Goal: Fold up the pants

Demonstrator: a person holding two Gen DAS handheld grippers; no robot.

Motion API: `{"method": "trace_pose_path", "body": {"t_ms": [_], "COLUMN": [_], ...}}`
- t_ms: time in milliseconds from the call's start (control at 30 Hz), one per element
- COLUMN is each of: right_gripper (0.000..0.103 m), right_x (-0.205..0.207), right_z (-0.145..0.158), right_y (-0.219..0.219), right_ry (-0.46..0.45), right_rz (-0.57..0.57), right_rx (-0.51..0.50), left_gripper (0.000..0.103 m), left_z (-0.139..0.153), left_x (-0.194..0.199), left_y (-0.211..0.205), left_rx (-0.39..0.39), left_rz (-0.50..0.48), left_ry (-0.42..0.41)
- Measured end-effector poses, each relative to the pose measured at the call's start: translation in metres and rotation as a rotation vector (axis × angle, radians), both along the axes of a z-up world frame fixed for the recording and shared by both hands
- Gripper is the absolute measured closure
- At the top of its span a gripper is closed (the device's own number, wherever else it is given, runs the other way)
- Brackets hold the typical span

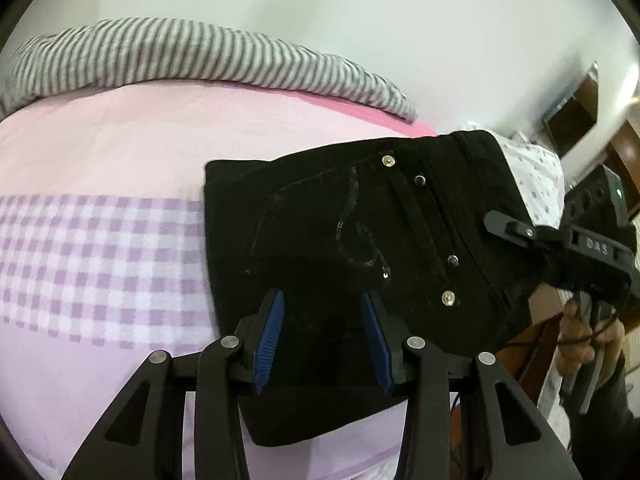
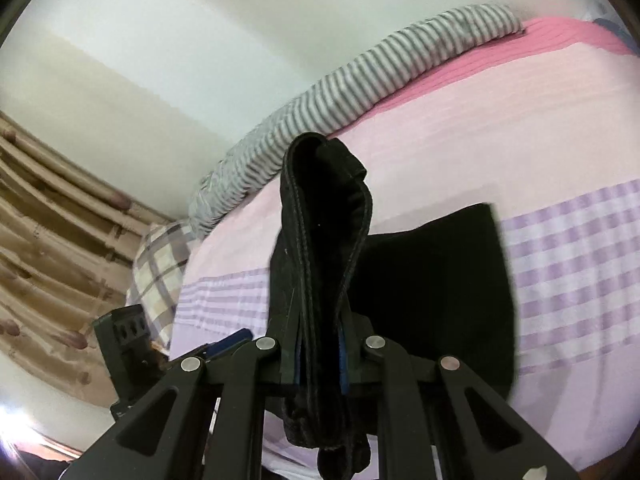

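The bed [image 1: 120, 152] fills most of what I see, spread with a pink and lilac sheet that has a checked lilac band across it. I place everything else by that bed. Along its far edge, against the white wall, lies a grey striped blanket [image 1: 168, 56] rolled into a long ridge. Beyond one end of the bed hangs a tan curtain [image 2: 52, 216], and a plaid pillow [image 2: 160, 264] sits at that same end, just beside the striped blanket.

The black pants [image 1: 360, 232] lie folded on the near side of the bed, over the checked band, with their rivets and stitched pocket facing up. One thick edge of them is raised off the bed, and the rest sags down to the sheet.

My right gripper [image 2: 320, 344] is angled downward toward the bed and is clamped on that raised edge: the blue pads sit tight against the bunched black layers, which stick up past the fingertips and hang down below them. From the left wrist view I can see my right hand [image 1: 588, 340] wrapped around the handle, off the near corner of the bed.

My left gripper [image 1: 323, 300] also tilts down toward the bed, low over the near part of the pants. Its jaws stand partly apart with black cloth between the blue pads; whether the pads press on the cloth, I cannot tell.
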State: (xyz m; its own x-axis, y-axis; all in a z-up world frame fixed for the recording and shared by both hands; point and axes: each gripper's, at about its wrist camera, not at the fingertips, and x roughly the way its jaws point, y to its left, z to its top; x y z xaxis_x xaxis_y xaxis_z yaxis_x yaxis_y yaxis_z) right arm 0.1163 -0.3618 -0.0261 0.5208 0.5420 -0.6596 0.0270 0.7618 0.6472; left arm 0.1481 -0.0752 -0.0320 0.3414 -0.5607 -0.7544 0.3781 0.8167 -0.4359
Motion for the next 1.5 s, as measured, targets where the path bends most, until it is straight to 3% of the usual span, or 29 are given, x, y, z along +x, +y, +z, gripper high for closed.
{"method": "trace_pose_path", "body": {"t_ms": [233, 500, 567, 667, 800, 967, 1200, 1433, 1500], "right_gripper": [0.091, 0.090, 0.086, 0.071, 0.067, 0.068, 0.078, 0.078, 0.090], "right_x": [-0.003, 0.000, 0.000, -0.003, -0.013, -0.033, -0.043, -0.046, -0.048], "right_z": [-0.039, -0.069, -0.071, -0.069, -0.061, -0.047, -0.034, -0.043, -0.044], "right_y": [-0.043, -0.057, -0.055, -0.054, -0.051, -0.052, -0.048, -0.050, -0.052], "right_ry": [0.102, 0.151, 0.158, 0.166, 0.161, 0.132, 0.101, 0.145, 0.149], "right_rz": [-0.102, -0.128, -0.129, -0.140, -0.165, -0.192, -0.190, -0.202, -0.214], "right_rx": [-0.053, -0.115, -0.135, -0.183, -0.223, -0.198, -0.177, -0.143, -0.142], "left_gripper": [0.061, 0.061, 0.061, 0.061, 0.060, 0.060, 0.059, 0.058, 0.058], "left_z": [-0.020, -0.052, -0.053, -0.051, -0.050, -0.049, -0.049, -0.048, -0.048], "left_x": [-0.002, -0.005, -0.006, -0.010, -0.015, -0.019, -0.030, -0.034, -0.034], "left_y": [-0.037, -0.059, -0.063, -0.068, -0.071, -0.069, -0.068, -0.071, -0.068], "left_rx": [0.042, 0.163, 0.186, 0.226, 0.245, 0.274, 0.321, 0.360, 0.349], "left_rz": [-0.097, -0.151, -0.157, -0.170, -0.169, -0.171, -0.162, -0.157, -0.149], "left_ry": [0.024, 0.045, 0.032, 0.010, 0.000, -0.011, -0.023, -0.041, -0.033]}}
